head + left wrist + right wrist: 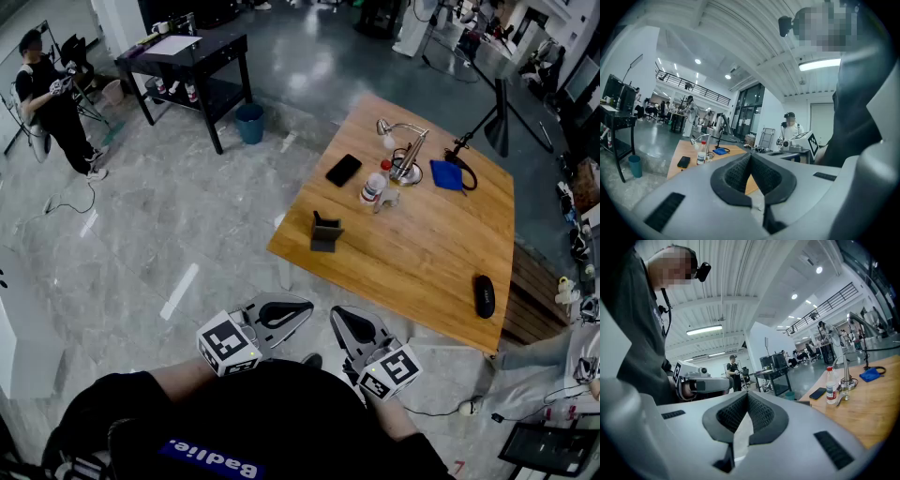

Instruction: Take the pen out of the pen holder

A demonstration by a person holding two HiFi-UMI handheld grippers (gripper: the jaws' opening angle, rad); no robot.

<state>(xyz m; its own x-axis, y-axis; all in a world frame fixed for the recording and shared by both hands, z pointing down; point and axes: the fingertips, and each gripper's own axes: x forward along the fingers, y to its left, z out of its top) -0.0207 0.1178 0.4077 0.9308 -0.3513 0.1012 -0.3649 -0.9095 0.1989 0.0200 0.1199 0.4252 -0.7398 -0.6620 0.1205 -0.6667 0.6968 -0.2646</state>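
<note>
the dark pen holder (325,233) stands near the left edge of the wooden surface (422,253), centre frame in the head view; any pen in it is too small to make out. a phone (343,170), bottle (373,187) and desk lamp (403,155) sit above it. at lower centre, left gripper (306,307) and right gripper (337,315) are closed tight, empty, well apart from the holder.

The left gripper (302,309) and right gripper (341,319) hang side by side near the person's chest, short of the wooden table (422,262). A dark pen holder (325,232) stands by its nearest edge, apart from a phone (343,170), bottle (374,187) and lamp (405,150)
</note>
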